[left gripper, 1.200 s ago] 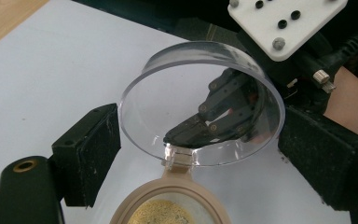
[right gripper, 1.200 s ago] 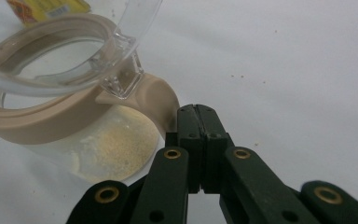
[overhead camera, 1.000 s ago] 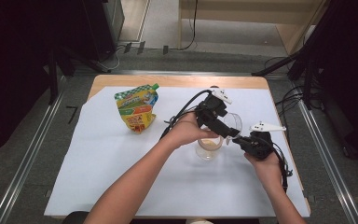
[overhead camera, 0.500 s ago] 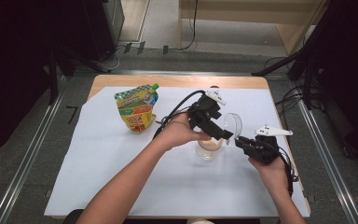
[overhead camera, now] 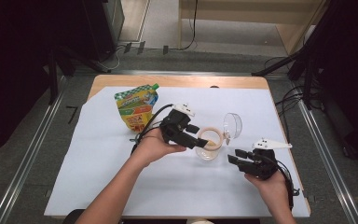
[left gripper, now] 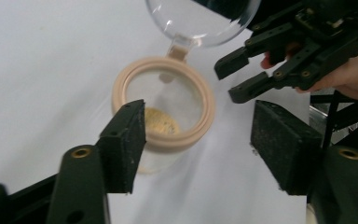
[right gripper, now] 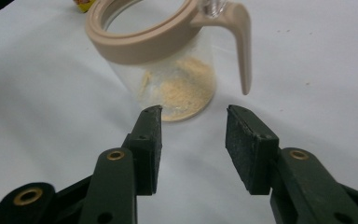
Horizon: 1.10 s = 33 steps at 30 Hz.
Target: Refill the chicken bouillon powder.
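Note:
A clear jar with a beige rim stands on the white sheet, and tan powder lies on its bottom. Its clear lid is flipped back on the hinge. My left gripper reaches the jar from the left. In the left gripper view its jaws have just been closing, with the jar's near rim partly between the pads, which do not press on it. My right gripper sits right of the jar, apart from it. Its jaws have just been opening with nothing between them, facing the jar.
A colourful snack pouch lies at the back left of the white sheet. The wooden table edge runs along the back. A beige latch hangs from the jar's rim. Cables trail from both grippers.
The left gripper moved left and nearer to me, from over the jar to its left side. The right gripper drew back from the jar and its jaws parted.

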Available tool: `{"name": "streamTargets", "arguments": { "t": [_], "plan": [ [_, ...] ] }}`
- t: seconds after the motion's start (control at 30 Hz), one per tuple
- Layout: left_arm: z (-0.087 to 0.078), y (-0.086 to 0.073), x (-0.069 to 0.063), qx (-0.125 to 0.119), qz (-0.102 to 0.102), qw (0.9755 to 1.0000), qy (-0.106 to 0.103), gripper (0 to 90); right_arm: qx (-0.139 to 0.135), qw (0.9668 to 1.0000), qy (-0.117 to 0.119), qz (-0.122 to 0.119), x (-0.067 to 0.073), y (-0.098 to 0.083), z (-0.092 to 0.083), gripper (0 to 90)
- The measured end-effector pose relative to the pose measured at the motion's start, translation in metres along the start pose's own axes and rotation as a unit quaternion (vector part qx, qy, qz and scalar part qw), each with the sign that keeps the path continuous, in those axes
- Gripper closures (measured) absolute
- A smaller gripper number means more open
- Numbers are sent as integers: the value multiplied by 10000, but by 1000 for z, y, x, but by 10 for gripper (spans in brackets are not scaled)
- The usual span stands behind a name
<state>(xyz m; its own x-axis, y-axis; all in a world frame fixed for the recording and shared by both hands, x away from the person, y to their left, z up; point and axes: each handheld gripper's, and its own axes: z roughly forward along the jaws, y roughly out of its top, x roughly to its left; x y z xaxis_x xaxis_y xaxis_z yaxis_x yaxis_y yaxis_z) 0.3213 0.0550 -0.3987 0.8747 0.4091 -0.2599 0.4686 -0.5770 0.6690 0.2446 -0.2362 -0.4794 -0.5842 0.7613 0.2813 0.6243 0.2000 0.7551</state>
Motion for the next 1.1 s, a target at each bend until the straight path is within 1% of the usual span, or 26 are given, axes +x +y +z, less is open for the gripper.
{"name": "streamTargets", "arguments": {
  "t": [0.03,0.07,0.1,0.13,0.2,0.23,0.27,0.33,0.4,0.47,0.5,0.53,0.57,0.6,0.63,0.73,0.83,0.87,0.93,1.03,1.1],
  "plan": [
    [-3,-4,1,-59,75,9999,97,402,1,10000,26,17,1,0,0,562],
    [-6,-7,3,-167,110,9998,86,445,-4,10000,62,-10,3,-1,1,555],
    [-8,-10,5,-285,62,9996,25,462,-15,10000,87,-30,4,-1,2,550],
    [-11,-14,10,-316,-59,9995,-7,475,-27,9999,110,-50,5,-2,3,542],
    [-15,-19,14,-280,-81,9995,93,498,-52,9998,210,-9,7,-4,5,540],
    [-17,-20,17,-262,-81,9996,93,497,-33,9997,239,-10,8,-4,7,535],
    [-18,-23,20,-270,-207,9994,34,487,-17,9996,261,-43,9,-4,8,535],
    [-20,-25,27,-154,-338,9993,-89,481,-13,9995,308,-107,11,-4,11,532],
    [-22,-28,33,-115,-486,9987,-92,478,-25,9993,350,-145,13,-3,13,526],
    [-24,-30,37,-154,-662,9975,-201,459,-34,9989,407,-233,16,-3,15,519],
    [-26,-30,40,-210,-776,9963,-290,442,-28,9987,422,-275,17,-3,16,510],
    [-28,-31,41,-195,-776,9965,-254,420,-21,9984,442,-353,19,-3,17,503],
    [-30,-32,41,-180,-755,9969,-150,418,-16,9981,450,-426,20,-3,17,498],
    [-34,-33,41,-202,-692,9974,-62,426,-28,9977,446,-501,21,-3,18,495],
    [-36,-34,41,-199,-670,9976,-26,425,-11,9977,415,-527,22,-3,19,494],
    [-44,-38,42,-310,-624,9976,10,432,-12,9972,462,-591,26,-2,19,490],
    [-53,-42,45,-316,-608,9976,140,433,-46,9963,513,-695,28,-1,20,490],
    [-56,-42,46,-301,-606,9976,161,433,-16,9964,538,-659,29,-1,20,490],
    [-62,-45,48,-370,-610,9973,183,433,-8,9959,569,-699,30,0,21,490],
    [-74,-49,52,-463,-685,9962,258,432,3,9954,627,-721,33,1,22,491],
    [-80,-52,54,-512,-674,9960,292,435,13,9950,648,-766,36,1,23,492]
  ]
}}
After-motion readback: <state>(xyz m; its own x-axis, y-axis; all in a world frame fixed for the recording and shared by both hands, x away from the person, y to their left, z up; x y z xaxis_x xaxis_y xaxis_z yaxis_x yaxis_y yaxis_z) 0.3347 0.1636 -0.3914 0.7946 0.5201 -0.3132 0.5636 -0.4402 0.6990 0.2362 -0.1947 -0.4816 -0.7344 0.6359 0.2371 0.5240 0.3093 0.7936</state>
